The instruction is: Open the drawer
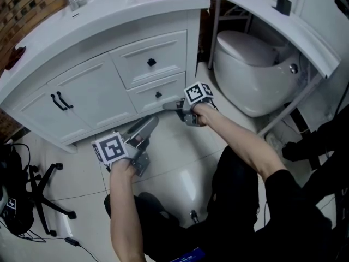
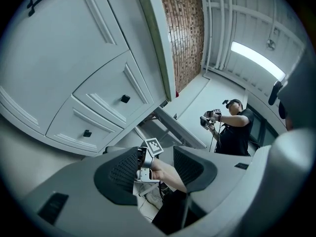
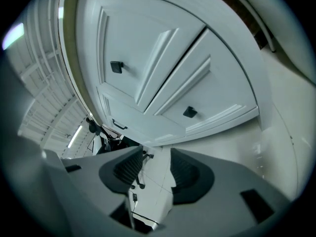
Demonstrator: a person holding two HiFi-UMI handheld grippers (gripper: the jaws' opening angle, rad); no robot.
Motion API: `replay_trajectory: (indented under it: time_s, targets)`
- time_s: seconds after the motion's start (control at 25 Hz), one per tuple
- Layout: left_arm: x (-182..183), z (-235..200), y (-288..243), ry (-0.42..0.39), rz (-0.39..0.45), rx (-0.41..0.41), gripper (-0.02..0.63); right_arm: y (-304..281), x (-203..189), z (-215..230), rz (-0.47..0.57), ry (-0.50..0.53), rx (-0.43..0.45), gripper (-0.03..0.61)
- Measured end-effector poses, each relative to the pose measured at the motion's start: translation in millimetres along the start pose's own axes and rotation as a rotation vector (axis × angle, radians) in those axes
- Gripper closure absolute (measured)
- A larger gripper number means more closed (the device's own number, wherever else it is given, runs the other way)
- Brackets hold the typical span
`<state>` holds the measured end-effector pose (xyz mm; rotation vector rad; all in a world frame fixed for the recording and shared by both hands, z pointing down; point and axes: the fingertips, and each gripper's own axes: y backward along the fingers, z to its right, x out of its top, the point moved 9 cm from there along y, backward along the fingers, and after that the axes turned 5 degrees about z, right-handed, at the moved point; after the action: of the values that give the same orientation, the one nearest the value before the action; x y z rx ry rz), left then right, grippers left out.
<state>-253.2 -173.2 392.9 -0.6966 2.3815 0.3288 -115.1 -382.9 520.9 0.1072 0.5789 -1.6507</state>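
Lower drawer (image 1: 143, 95), shut at frame centre, has its knob (image 1: 158, 95) just upper left of the right gripper (image 1: 170, 106), which is nearer than the left gripper (image 1: 148, 125); both grippers' jaws gape, empty.

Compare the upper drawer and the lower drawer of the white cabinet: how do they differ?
The upper drawer has a taller front than the lower drawer. The upper drawer sits just under the countertop; the lower drawer sits near the floor. The right tool is nearer the lower drawer. Both are shut, white, each with one black knob.
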Motion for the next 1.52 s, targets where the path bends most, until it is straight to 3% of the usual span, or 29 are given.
replay_trajectory:
  time_s: [0.44,0.96,1.52]
  targets:
    - [2,-17,-20,0.035,-0.003,-0.025,0.393,-28,24,22,0.037,-0.04,0.047,0.373]
    - [13,-61,-32,0.085,0.024,0.003,0.393,-56,40,63,0.054,-0.076,-0.029,0.351]
    - [16,-77,-41,0.089,0.011,0.013,0.393,-79,55,79,0.124,-0.121,-0.009,0.35]
